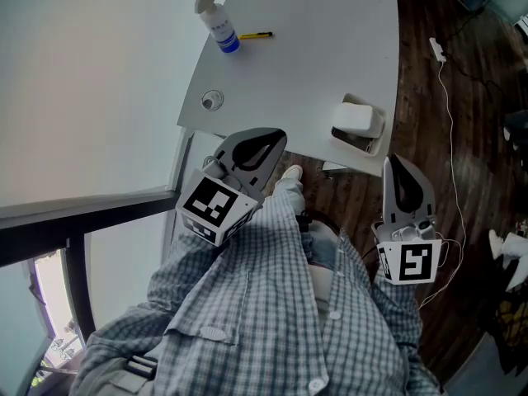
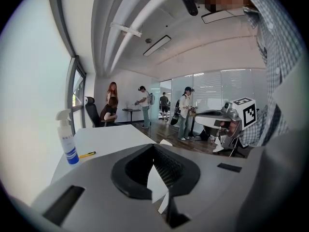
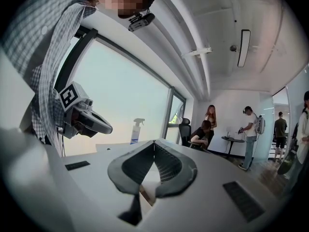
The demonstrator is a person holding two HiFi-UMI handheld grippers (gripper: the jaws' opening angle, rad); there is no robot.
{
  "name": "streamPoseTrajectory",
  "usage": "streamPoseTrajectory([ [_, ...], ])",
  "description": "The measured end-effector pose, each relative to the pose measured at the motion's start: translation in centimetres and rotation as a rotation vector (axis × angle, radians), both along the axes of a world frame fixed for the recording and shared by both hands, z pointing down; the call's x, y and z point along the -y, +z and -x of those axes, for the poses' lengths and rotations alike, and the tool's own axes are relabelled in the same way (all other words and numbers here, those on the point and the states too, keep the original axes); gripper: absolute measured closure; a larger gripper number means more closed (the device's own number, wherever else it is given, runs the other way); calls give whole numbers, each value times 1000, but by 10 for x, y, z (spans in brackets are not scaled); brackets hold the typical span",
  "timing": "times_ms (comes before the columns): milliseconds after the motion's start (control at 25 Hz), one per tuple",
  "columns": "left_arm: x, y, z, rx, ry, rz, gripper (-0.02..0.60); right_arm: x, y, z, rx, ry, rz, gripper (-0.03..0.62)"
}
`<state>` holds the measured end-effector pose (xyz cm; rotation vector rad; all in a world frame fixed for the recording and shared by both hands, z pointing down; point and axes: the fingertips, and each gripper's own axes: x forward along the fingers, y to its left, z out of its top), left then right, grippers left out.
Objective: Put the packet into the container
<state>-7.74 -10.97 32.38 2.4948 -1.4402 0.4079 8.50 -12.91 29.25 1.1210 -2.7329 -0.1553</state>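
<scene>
A white container (image 1: 359,126) with a raised lid sits at the near edge of the white table (image 1: 305,64). I see no packet in any view. My left gripper (image 1: 276,139) hangs in front of the table's near edge, left of the container, jaws shut and empty; its tips meet in its own view (image 2: 153,145). My right gripper (image 1: 394,162) is held over the wooden floor just below and right of the container, also shut with nothing between the jaws (image 3: 154,141). Neither gripper touches the container.
A spray bottle (image 1: 219,19) and a yellow pencil (image 1: 256,35) lie at the table's far side, with a cable hole (image 1: 212,100) nearer me. A window wall runs along the left. A power strip (image 1: 437,49) lies on the floor. Several people (image 2: 186,112) stand far across the room.
</scene>
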Motion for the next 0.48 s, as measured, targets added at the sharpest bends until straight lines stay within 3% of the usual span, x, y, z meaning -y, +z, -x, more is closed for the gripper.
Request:
streamPoseTrajectory([
  [480, -8, -3, 2, -9, -11, -15, 572, -9, -1, 8, -16, -43, -12, 582],
])
